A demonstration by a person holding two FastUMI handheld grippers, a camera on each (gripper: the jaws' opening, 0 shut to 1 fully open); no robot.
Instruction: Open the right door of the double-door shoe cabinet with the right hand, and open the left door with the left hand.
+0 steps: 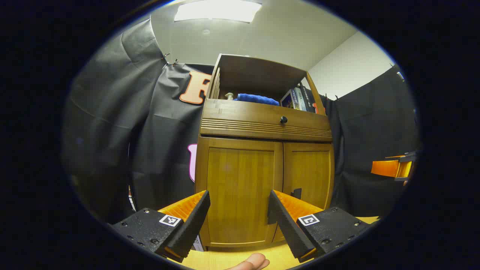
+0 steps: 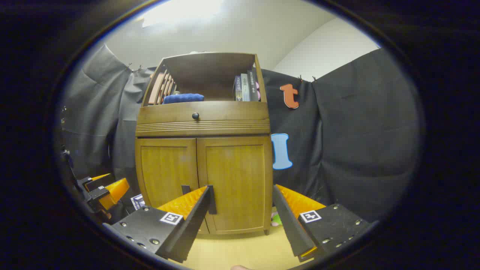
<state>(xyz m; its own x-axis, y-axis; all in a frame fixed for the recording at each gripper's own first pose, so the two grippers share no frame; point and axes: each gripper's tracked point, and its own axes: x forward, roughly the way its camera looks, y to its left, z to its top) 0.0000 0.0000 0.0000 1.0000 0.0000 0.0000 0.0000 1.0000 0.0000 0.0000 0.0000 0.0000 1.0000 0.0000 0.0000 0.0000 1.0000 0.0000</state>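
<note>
The wooden shoe cabinet [image 1: 262, 123] stands in front of me with both doors closed. In the left gripper view my left gripper [image 1: 238, 204] is open and faces the left door [image 1: 240, 183], a short way off; a dark handle [image 1: 297, 193] shows on the right door [image 1: 309, 174]. In the right gripper view my right gripper [image 2: 242, 197] is open in front of the right door [image 2: 238, 180], not touching it. Two dark handles [image 2: 212, 198] sit low by the centre seam, beside the left door [image 2: 165, 170]. The left gripper [image 2: 105, 191] appears at the far left of that view.
A drawer with a round knob [image 2: 195, 116] sits above the doors. The open shelf holds a blue cloth [image 2: 183, 98] and books [image 2: 245, 87]. The cabinet stands on a light wooden surface [image 2: 243, 247]. Black cloth walls surround it. A fingertip [image 1: 251, 262] shows at the bottom.
</note>
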